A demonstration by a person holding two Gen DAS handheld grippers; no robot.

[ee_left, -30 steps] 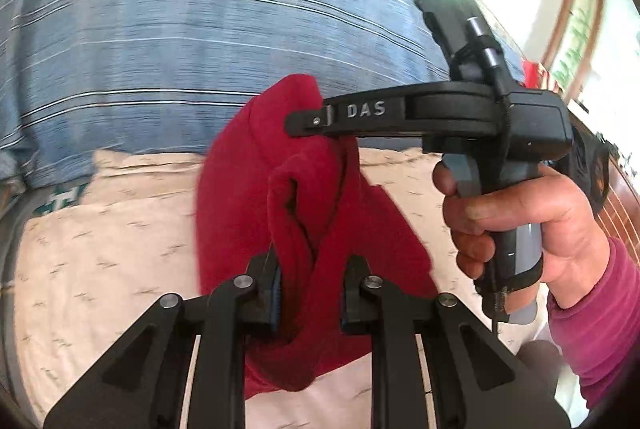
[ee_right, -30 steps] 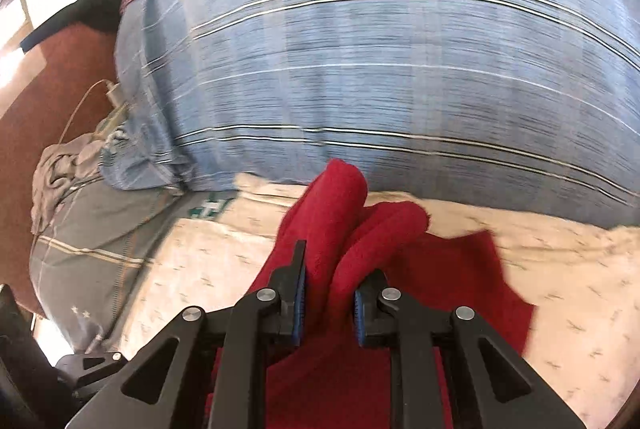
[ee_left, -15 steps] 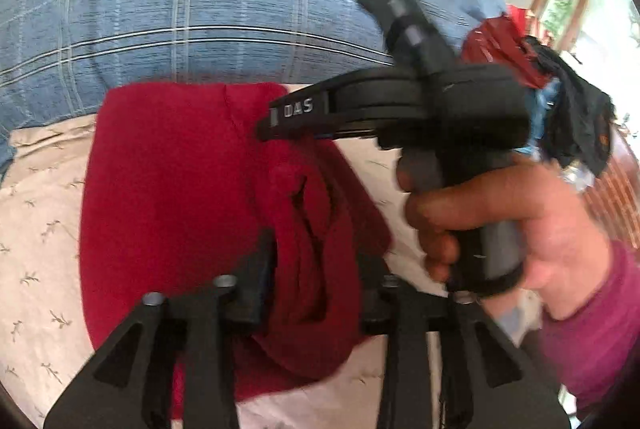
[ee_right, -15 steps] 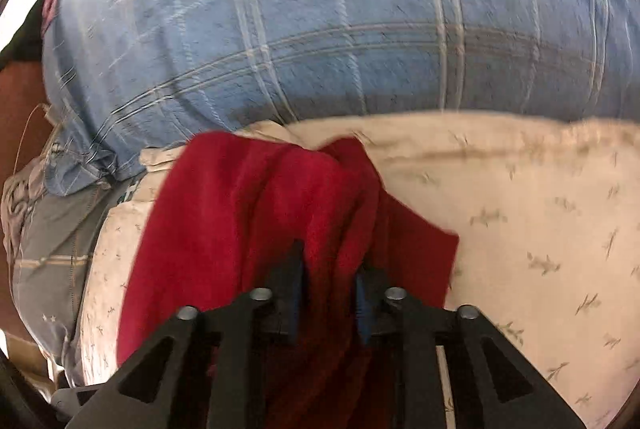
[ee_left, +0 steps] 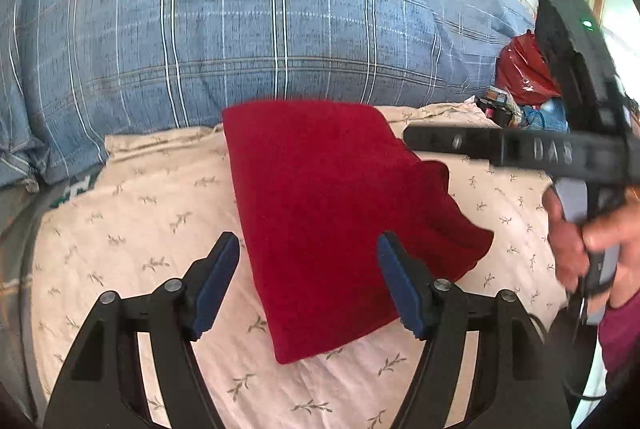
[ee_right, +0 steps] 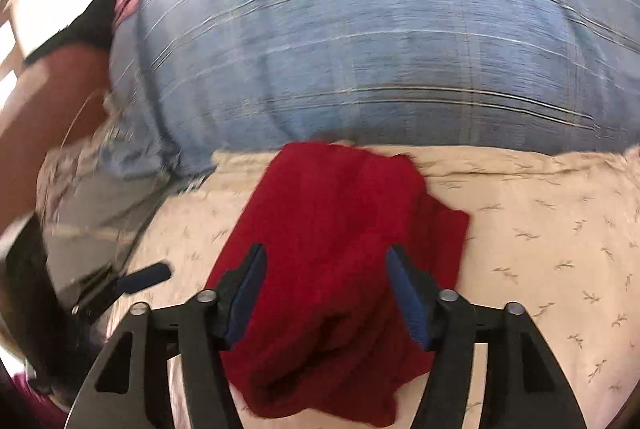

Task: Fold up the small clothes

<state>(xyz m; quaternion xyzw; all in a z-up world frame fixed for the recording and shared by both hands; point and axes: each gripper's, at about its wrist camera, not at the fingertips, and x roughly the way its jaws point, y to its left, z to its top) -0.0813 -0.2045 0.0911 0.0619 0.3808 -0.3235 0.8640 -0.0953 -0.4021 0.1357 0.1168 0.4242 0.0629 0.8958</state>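
Cloth (ee_left: 320, 213) lies folded on the sheet (ee_left: 132, 229); left gripper (ee_left: 308, 269) and right gripper (ee_right: 326, 285) both released, jaws spread.

Daylight fills both views, bright and soft, blowing out to white at the upper right of the left wrist view and the upper left of the right wrist view. The left view is mostly sharp, though the right gripper (ee_left: 412, 143) and the hand (ee_left: 592, 241) holding it smear with motion. The right view is streaked throughout, the blue plaid quilt (ee_right: 400, 41) worst. Fisheye bending and dark corners ring both.
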